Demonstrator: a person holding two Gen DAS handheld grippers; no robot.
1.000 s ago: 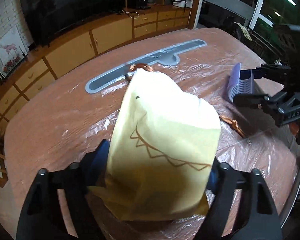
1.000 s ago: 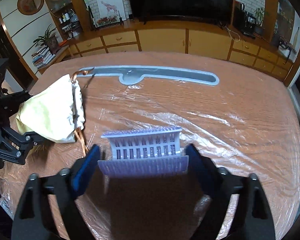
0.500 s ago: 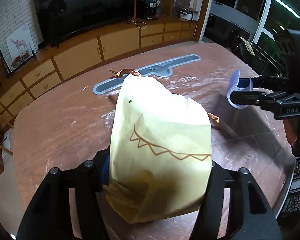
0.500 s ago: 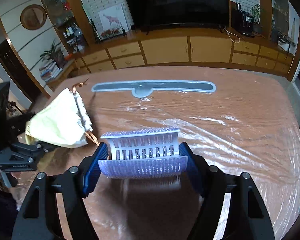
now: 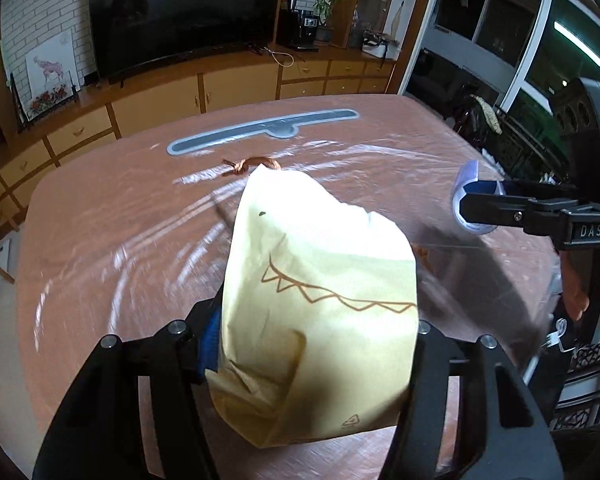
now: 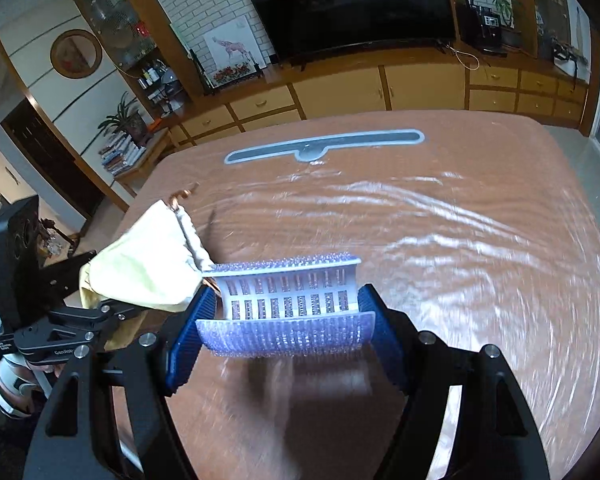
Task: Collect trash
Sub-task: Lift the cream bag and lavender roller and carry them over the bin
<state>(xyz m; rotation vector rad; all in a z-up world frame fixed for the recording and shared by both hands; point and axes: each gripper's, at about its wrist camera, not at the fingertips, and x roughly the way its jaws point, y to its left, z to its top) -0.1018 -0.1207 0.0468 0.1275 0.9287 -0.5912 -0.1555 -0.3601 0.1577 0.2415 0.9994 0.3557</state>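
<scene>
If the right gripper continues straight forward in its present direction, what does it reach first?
Probably only the plastic-covered table. The right gripper, shut on the purple slotted piece, points toward the grey strip; the yellow bag lies leftward. Depth is unclear.

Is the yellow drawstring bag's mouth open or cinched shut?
Cinched: in the right wrist view the yellow bag's gathered mouth edge is bunched tight.

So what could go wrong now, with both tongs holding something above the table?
The left tongs pinch only the bottom of the yellow bag, so the soft cloth could slip out. The bag's mouth looks gathered nearly shut, so the purple plastic piece in the right tongs might catch there and fall.
</scene>
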